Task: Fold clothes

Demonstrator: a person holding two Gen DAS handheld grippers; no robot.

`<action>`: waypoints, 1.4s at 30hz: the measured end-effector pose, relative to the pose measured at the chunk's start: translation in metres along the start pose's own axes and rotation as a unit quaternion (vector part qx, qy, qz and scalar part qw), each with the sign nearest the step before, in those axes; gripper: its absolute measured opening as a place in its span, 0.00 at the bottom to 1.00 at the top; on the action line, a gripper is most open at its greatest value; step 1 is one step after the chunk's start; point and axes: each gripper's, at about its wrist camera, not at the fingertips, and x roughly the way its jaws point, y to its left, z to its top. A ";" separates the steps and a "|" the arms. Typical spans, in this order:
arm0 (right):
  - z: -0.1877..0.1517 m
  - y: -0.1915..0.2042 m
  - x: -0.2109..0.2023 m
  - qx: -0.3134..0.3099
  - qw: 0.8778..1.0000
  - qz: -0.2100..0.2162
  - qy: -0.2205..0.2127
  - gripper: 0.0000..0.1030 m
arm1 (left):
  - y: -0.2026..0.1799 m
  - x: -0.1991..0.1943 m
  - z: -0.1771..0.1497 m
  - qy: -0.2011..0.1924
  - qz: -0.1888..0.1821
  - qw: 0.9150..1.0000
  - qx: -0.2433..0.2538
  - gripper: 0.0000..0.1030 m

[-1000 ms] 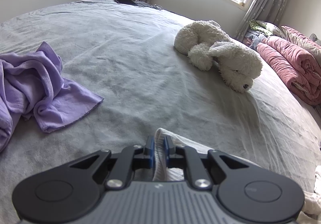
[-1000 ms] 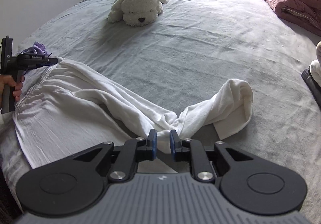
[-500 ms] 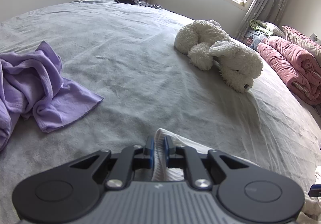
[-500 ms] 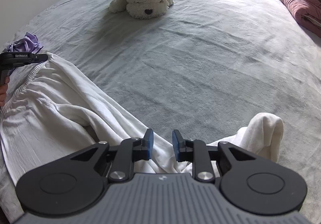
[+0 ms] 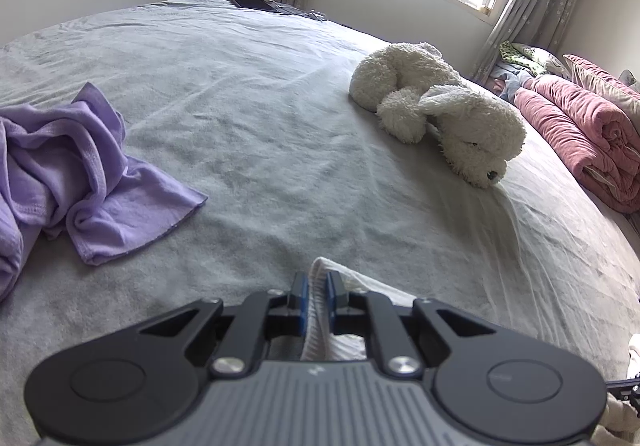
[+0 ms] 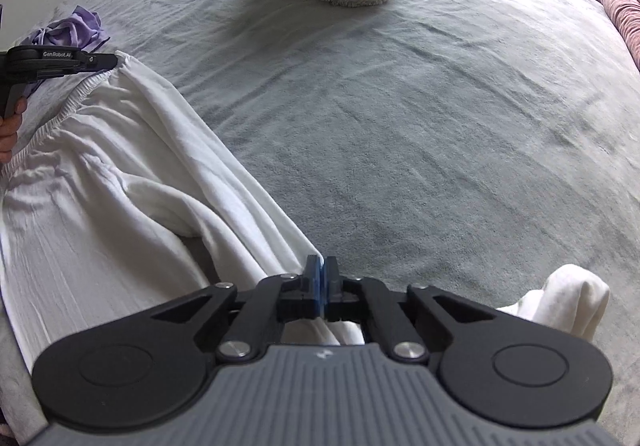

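White trousers (image 6: 120,174) lie spread on the grey bed (image 6: 420,134), waistband to the left. My left gripper (image 5: 318,288) is shut on the elastic waistband (image 5: 320,310); in the right wrist view it shows at the far left (image 6: 108,60), pinching the waistband corner, with a hand (image 6: 10,126) on its grip. My right gripper (image 6: 321,276) has its blue pads pressed together on the edge of a trouser leg near the front. A bunched leg end (image 6: 568,298) pokes out to its right.
A crumpled purple garment (image 5: 72,162) lies on the left of the bed. A white plush dog (image 5: 440,114) rests further back. Rolled pink quilts (image 5: 588,142) line the right side. A dark flat device (image 5: 252,2) sits at the far edge below the window.
My right gripper moved forward along the leg, opened half a second ago, and has now shut on the cloth. The left gripper still holds the waistband in the same place.
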 end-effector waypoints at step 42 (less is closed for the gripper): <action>0.034 -0.033 0.010 0.071 0.984 -0.084 -0.138 0.45 | -0.007 -0.029 0.009 0.070 0.024 0.995 0.070 0.54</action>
